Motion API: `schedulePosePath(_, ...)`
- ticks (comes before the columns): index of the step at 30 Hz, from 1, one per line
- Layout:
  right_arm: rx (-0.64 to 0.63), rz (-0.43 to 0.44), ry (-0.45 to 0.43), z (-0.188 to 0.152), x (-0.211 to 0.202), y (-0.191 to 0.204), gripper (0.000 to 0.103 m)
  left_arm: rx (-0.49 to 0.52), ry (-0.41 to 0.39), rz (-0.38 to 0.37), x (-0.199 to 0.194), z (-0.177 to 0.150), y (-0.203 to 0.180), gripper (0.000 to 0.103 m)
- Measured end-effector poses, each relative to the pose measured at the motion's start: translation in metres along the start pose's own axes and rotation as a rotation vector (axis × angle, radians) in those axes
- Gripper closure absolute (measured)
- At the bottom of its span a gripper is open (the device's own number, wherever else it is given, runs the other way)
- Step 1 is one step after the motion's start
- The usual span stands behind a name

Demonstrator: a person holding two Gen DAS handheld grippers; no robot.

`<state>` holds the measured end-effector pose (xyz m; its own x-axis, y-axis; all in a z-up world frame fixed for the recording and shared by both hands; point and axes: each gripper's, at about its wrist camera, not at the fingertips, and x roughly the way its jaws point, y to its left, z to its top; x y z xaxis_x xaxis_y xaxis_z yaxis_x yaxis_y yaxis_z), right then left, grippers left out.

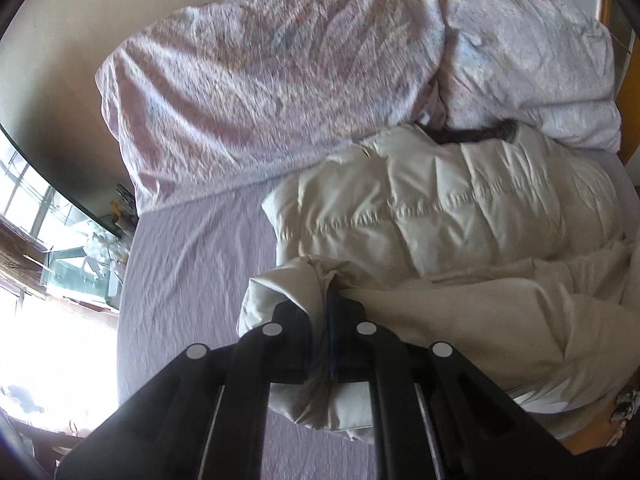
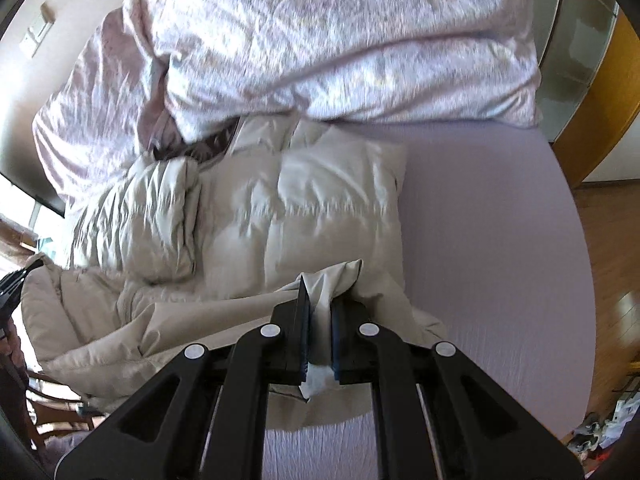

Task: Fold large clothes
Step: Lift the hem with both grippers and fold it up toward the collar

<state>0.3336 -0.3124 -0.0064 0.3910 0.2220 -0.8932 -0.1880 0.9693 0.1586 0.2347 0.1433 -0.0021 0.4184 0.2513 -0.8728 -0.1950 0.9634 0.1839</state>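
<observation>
window left view only; wood floor right

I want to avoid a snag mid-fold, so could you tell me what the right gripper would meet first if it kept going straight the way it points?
Probably the cream puffer jacket itself: the right gripper, shut on its edge, points at the quilted body lying on the lavender sheet.

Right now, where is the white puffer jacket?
The white puffer jacket lies on the lilac bed sheet, just below the crumpled pink duvet; its near hem is pinched in the left claw and the right claw.
</observation>
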Motion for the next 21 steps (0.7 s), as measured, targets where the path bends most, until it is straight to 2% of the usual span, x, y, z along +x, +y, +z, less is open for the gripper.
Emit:
schedulePosePath(10,0.090,-0.054,-0.102,0.059,0.008,-0.004,0.094,-0.036,-0.023,0.055,0.017,0.059,0.008,0.096)
schedulePosePath(21,0.207,-0.094,-0.111,0.099,0.046,-0.012,0.094,-0.053,0.023,0.081,0.065,0.099,0.003,0.095)
